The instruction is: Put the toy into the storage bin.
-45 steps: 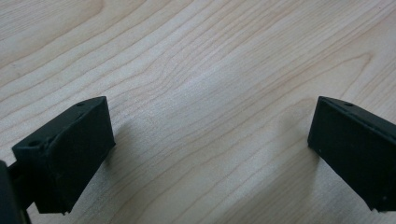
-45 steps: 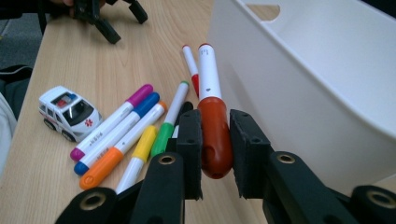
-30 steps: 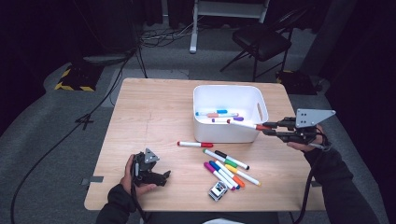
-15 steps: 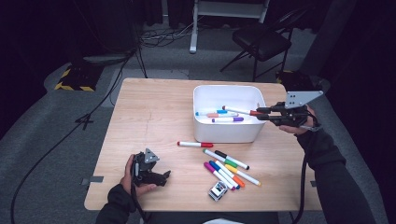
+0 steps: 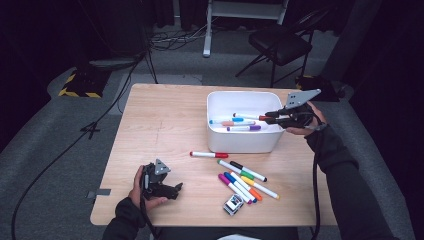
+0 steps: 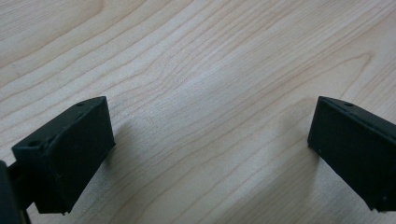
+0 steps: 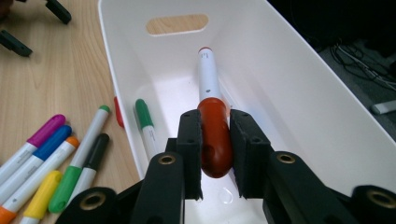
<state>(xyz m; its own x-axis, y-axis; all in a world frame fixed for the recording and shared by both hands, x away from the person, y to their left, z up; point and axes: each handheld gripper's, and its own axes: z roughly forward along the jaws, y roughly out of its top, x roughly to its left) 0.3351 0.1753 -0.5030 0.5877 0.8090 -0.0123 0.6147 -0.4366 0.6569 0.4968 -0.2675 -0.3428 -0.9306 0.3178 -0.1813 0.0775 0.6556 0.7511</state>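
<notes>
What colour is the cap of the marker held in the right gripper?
Red cap on a white marker, clearest in the right gripper view.

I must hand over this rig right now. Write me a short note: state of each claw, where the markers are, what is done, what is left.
Right claw: shut on a red-capped marker, held over the white bin, not yet released.
Left claw: open, nothing in it, low over the table at the near left.
Done: three markers lie in the bin.
Left: drop the held one, then move the rest. A red marker lies alone in front of the bin; a loose bunch lies nearer the front edge. A small block sits beside them.
</notes>
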